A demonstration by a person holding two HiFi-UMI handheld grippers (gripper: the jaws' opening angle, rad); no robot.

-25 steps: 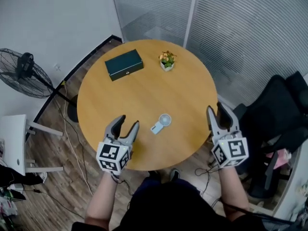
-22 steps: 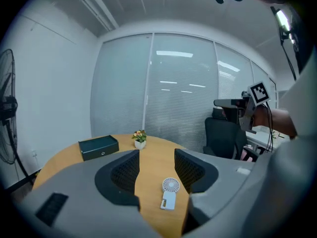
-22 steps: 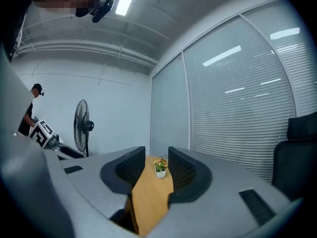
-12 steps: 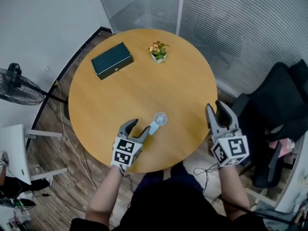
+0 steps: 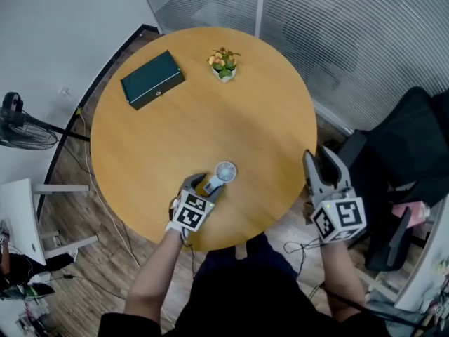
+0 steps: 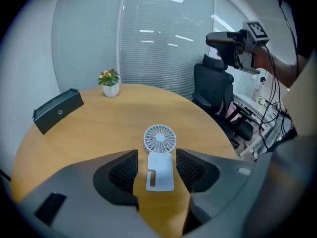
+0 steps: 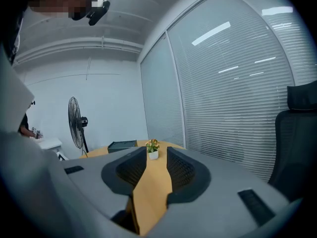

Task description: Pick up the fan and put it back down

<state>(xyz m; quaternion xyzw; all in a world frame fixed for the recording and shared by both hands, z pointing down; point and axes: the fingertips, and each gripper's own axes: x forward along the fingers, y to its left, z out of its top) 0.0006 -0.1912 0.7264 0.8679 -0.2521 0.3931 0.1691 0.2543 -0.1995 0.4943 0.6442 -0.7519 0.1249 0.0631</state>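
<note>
Head view: a small white plastic handheld fan (image 5: 219, 173) lies flat near the front edge of the round wooden table (image 5: 140, 132).
Left gripper view: the left gripper (image 6: 156, 156) has its jaws apart, just opened wider. They straddle the fan's handle, and the pads are clear of it.
Right gripper view: the right gripper (image 7: 157, 155) has its jaws apart, just narrowing, with only tabletop between them.

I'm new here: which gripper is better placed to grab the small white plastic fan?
Left gripper: its jaws, just opened wider, straddle the small white fan. The right gripper, jaws empty, just closing, hangs beyond the round wooden table.
</note>
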